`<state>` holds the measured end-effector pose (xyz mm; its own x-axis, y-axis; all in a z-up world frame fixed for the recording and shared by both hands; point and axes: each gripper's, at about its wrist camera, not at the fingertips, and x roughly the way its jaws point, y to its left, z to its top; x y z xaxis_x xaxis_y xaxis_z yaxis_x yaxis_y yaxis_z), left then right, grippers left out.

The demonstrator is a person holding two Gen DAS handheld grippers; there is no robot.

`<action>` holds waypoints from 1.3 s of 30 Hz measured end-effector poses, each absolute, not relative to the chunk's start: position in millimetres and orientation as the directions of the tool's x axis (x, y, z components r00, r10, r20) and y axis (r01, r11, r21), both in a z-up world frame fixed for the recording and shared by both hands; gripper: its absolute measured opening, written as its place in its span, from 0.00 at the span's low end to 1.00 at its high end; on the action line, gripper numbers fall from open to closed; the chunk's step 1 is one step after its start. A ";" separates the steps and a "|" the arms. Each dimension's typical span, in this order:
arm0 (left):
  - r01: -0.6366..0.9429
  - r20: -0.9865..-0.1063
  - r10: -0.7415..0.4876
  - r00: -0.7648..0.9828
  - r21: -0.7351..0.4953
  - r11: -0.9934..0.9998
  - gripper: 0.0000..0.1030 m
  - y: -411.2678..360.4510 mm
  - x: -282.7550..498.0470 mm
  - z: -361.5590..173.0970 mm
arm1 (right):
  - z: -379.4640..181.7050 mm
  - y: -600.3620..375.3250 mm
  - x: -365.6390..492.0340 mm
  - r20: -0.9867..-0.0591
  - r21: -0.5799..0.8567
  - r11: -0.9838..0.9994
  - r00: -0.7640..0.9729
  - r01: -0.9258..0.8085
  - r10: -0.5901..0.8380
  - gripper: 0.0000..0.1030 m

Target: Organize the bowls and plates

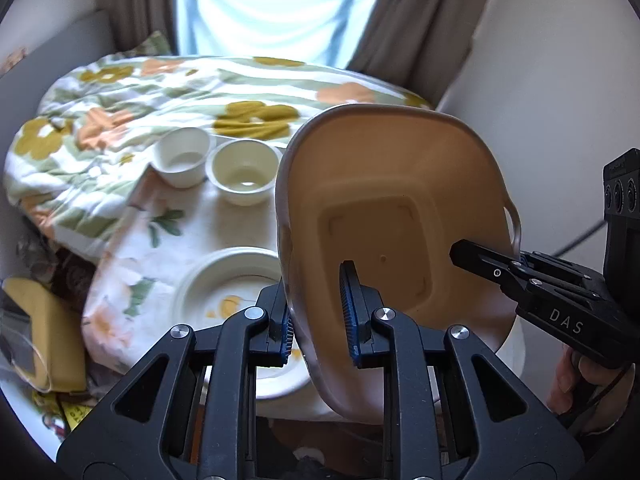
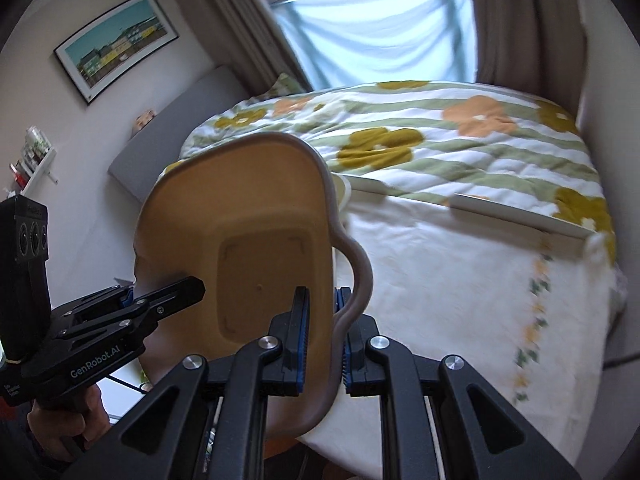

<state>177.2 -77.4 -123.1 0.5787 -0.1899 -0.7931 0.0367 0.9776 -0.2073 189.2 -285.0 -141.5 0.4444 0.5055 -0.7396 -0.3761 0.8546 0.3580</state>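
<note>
A tan square basin (image 1: 396, 200) with a grey rim and side handles is held tilted up in the air over the table. My left gripper (image 1: 318, 320) is shut on its left wall. My right gripper (image 2: 322, 336) is shut on its right wall beside the handle (image 2: 358, 276); it also shows in the left wrist view (image 1: 516, 264). The basin (image 2: 248, 216) is empty inside. Below it, on the flowered tablecloth (image 1: 136, 264), lie a white plate (image 1: 224, 284) with a yellow print and two small white bowls (image 1: 182, 156) (image 1: 244, 170).
A flowered quilt (image 1: 132, 96) covers the bed behind the table, with a window and curtains (image 1: 416, 12) beyond. A yellow cushion (image 1: 52, 328) lies at the lower left. In the right wrist view the tablecloth (image 2: 460, 292) stretches bare to the right.
</note>
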 end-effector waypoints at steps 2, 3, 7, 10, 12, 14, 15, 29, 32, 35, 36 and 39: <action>0.080 -0.793 -0.225 0.566 -0.219 0.972 0.17 -101.0 176.0 -124.4 | -140.4 -305.6 183.1 -0.743 0.351 0.872 0.464 -0.342 0.482 0.12; 0.098 -0.795 -0.241 0.557 -0.225 0.969 0.17 -111.2 176.2 -126.4 | -141.2 -316.3 179.3 -0.746 0.347 0.881 0.475 -0.321 0.466 0.12; 0.172 -0.817 -0.308 0.488 -0.256 0.951 0.17 -151.0 184.1 -145.7 | -152.6 -349.3 169.7 -0.767 0.340 0.910 0.490 -0.236 0.414 0.12; 0.218 -0.839 -0.343 0.423 -0.273 0.937 0.17 -179.3 192.3 -169.4 | -171.5 -378.5 165.5 -0.789 0.347 0.923 0.479 -0.168 0.384 0.12; 0.245 -0.855 -0.355 0.377 -0.278 0.929 0.17 -194.8 199.1 -189.9 | -188.2 -392.7 166.3 -0.807 0.355 0.927 0.462 -0.120 0.368 0.12; 0.260 -0.871 -0.358 0.337 -0.280 0.924 0.17 -207.4 207.6 -209.1 | -208.6 -402.5 169.2 -0.825 0.357 0.931 0.441 -0.077 0.353 0.12; 0.267 -0.878 -0.358 0.317 -0.279 0.922 0.17 -214.1 211.9 -219.7 | -220.5 -407.0 172.3 -0.834 0.360 0.931 0.429 -0.054 0.347 0.12; 0.312 -0.917 -0.340 0.209 -0.267 0.912 0.17 -245.9 240.9 -302.6 | -289.4 -433.8 183.6 -0.861 0.386 0.921 0.376 0.048 0.341 0.12; 0.325 -0.920 -0.329 0.213 -0.251 0.912 0.17 -250.8 241.1 -304.7 | -297.5 -438.7 182.0 -0.861 0.392 0.918 0.373 0.053 0.346 0.12; 0.344 -0.924 -0.309 0.225 -0.221 0.912 0.17 -256.3 241.3 -307.0 | -302.0 -441.3 182.2 -0.861 0.400 0.914 0.369 0.064 0.351 0.12; 0.350 -0.926 -0.303 0.227 -0.213 0.912 0.17 -258.1 240.8 -307.4 | -302.5 -442.1 181.9 -0.858 0.405 0.912 0.373 0.069 0.352 0.12; 0.353 -0.931 -0.281 0.235 -0.188 0.917 0.18 -261.0 241.9 -308.0 | -303.8 -445.2 182.0 -0.853 0.416 0.906 0.377 0.075 0.360 0.12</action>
<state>241.9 -261.0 -308.0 0.2348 -0.2807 -0.9307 0.3526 0.9168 -0.1875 182.0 -445.2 -303.8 0.3772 0.3598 -0.8534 0.0755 0.9065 0.4155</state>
